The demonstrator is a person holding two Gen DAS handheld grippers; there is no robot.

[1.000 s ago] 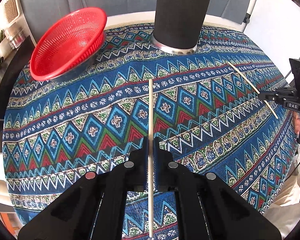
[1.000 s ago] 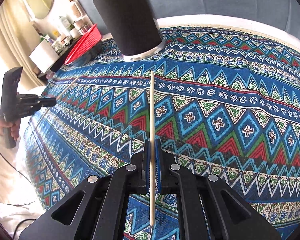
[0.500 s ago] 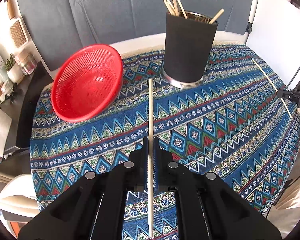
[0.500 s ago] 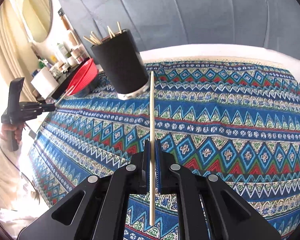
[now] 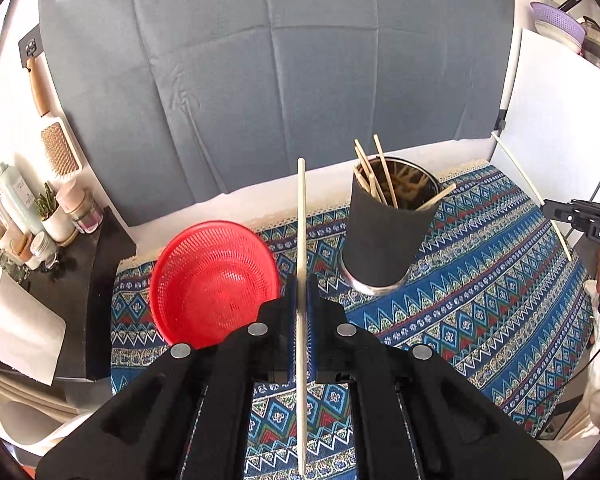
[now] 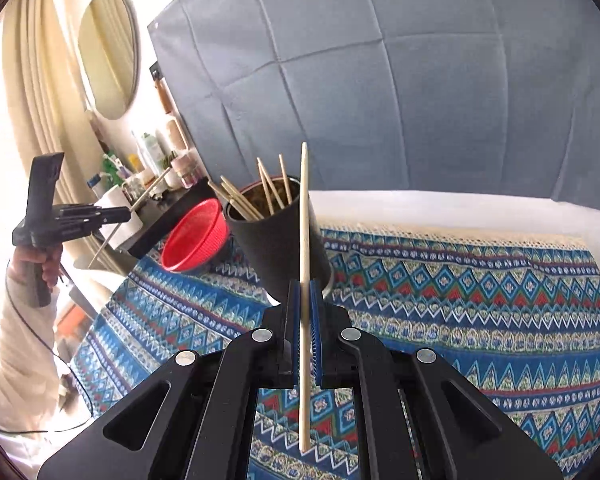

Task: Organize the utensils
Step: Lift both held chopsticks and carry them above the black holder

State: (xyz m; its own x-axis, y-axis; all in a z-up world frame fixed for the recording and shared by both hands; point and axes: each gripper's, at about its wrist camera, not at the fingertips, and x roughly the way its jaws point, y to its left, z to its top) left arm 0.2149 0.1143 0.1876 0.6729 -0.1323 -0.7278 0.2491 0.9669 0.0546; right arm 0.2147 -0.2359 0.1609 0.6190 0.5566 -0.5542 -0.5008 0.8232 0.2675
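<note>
1. Only the left wrist view showed the red basket's (image 5: 214,280) inside; only the right showed a round mirror (image 6: 108,54).
2. The left gripper (image 5: 301,284) was clamped on one chopstick (image 5: 301,216), the right gripper (image 6: 305,286) on another (image 6: 304,208).
3. Both sticks hung above the patterned tablecloth (image 5: 480,300), near the black holder (image 5: 384,236) of chopsticks.

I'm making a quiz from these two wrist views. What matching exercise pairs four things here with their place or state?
Things:
1. round red mesh plastic basket
2. tall black cylindrical holder
3. pale wooden chopstick in the left gripper
4. round wall mirror

Places or states:
A. clamped between shut blue pads
B. hanging beside the cream curtain
C. upright, holding several chopsticks
D. empty, on the patterned cloth

Pairs: 1-D, 2-C, 3-A, 4-B
</note>
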